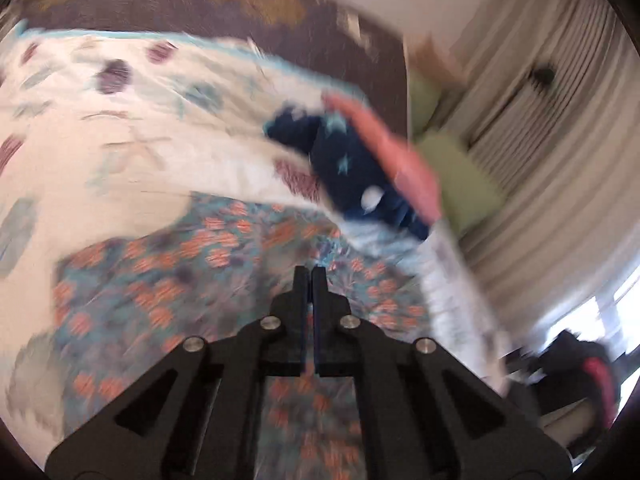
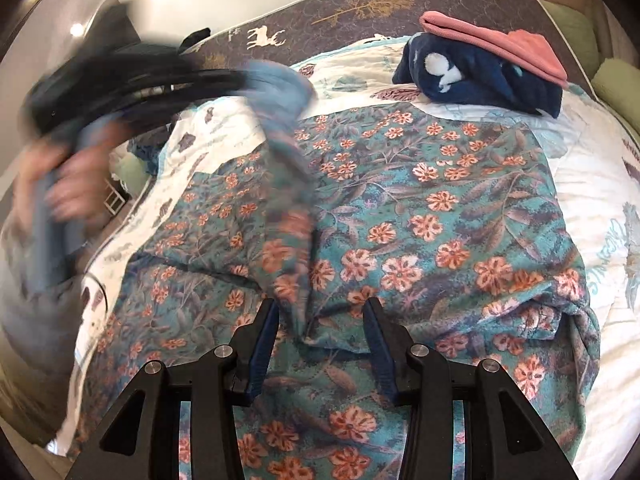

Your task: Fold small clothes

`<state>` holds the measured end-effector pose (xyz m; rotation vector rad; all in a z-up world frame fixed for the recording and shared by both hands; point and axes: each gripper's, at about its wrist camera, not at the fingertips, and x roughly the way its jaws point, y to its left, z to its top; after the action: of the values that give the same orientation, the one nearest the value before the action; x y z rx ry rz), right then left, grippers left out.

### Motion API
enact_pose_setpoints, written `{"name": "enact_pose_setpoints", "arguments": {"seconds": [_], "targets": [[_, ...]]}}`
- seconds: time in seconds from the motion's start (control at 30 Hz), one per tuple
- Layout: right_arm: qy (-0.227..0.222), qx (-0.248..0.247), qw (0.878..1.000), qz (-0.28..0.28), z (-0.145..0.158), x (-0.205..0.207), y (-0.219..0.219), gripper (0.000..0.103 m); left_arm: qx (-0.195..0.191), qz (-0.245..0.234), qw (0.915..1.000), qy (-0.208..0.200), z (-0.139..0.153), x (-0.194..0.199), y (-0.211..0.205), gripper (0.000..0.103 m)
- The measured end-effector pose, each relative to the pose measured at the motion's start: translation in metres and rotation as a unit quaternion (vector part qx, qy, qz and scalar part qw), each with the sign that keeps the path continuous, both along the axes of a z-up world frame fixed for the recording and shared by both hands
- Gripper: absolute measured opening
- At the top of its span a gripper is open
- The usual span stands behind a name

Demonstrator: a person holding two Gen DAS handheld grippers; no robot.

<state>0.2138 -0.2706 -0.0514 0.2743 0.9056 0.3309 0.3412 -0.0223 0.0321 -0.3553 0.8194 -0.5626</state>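
Through the left wrist view everything smears with motion, yet the left hand-held gripper (image 1: 307,276) shows plainly: its two black fingers stand pressed together with only a sliver of daylight between them, and no cloth is visibly between the tips, so I read it as clenched on nothing. Beneath it lies the floral blanket (image 1: 168,280) on the bed (image 1: 100,128), and off to the right, near the edge, sits a little pile of a navy star-print garment (image 1: 352,160) with a pink garment (image 1: 384,140) on top. From the right wrist view the scene is sharper. The right hand-held gripper (image 2: 320,336) hovers low over the blanket with its blue-padded jaws standing apart, a raised fold of the floral fabric between them but the pads not visibly pressing on it, so it is released. On the left a blurred person's hand (image 2: 76,184) holds the other tool, and a bluish-grey piece of clothing (image 2: 288,120) hangs or swings in a streak across the blanket; whether the left tool grips it I cannot tell. To my eye the step in hand is bringing a fresh garment onto the blanket to spread it. The next move probably calls for laying it flat, then the right tool taking an edge.
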Motion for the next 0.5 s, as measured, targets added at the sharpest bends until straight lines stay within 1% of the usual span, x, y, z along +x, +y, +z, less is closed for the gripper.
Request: {"name": "enact_pose_setpoints", "arguments": {"seconds": [0.03, 0.07, 0.13, 0.17, 0.2, 0.23, 0.3, 0.37, 0.43, 0.5], "targets": [[0.001, 0.004, 1.0, -0.002, 0.0, 0.0, -0.001, 0.045, -0.017, 0.019, 0.9997, -0.003, -0.003, -0.013, 0.024, 0.003], [0.001, 0.007, 1.0, -0.003, 0.0, -0.001, -0.002, 0.045, -0.016, 0.045, 0.9989, 0.0, -0.012, -0.028, 0.049, 0.003], [0.0, 0.005, 1.0, -0.003, 0.0, -0.001, -0.002, 0.045, 0.02, 0.083, 0.9962, 0.016, -0.034, -0.047, 0.079, 0.01], [-0.001, 0.003, 1.0, -0.003, 0.0, 0.0, -0.001, 0.046, 0.044, 0.104, 0.993, 0.034, -0.051, -0.056, 0.094, 0.016], [-0.001, -0.001, 1.0, -0.002, 0.0, 0.0, -0.001, 0.047, 0.054, 0.118, 0.9903, 0.05, -0.064, -0.061, 0.105, 0.017], [-0.001, -0.004, 1.0, -0.002, 0.001, -0.001, 0.0, 0.047, 0.056, 0.135, 0.9863, 0.077, -0.082, -0.067, 0.121, 0.017], [0.0, -0.01, 1.0, -0.004, 0.002, -0.002, 0.002, 0.048, 0.035, 0.154, 0.9819, 0.104, -0.099, -0.074, 0.138, 0.016], [-0.002, -0.016, 1.0, -0.007, 0.004, -0.004, 0.004, 0.049, 0.013, 0.165, 0.9796, 0.114, -0.105, -0.078, 0.145, 0.017], [-0.003, -0.024, 1.0, -0.01, 0.006, -0.008, 0.006, 0.05, 0.011, 0.155, 0.9821, 0.107, -0.1, -0.076, 0.14, 0.023], [-0.003, -0.03, 0.999, -0.014, 0.007, -0.011, 0.008, 0.05, 0.011, 0.134, 0.987, 0.088, -0.089, -0.072, 0.129, 0.036]]}}
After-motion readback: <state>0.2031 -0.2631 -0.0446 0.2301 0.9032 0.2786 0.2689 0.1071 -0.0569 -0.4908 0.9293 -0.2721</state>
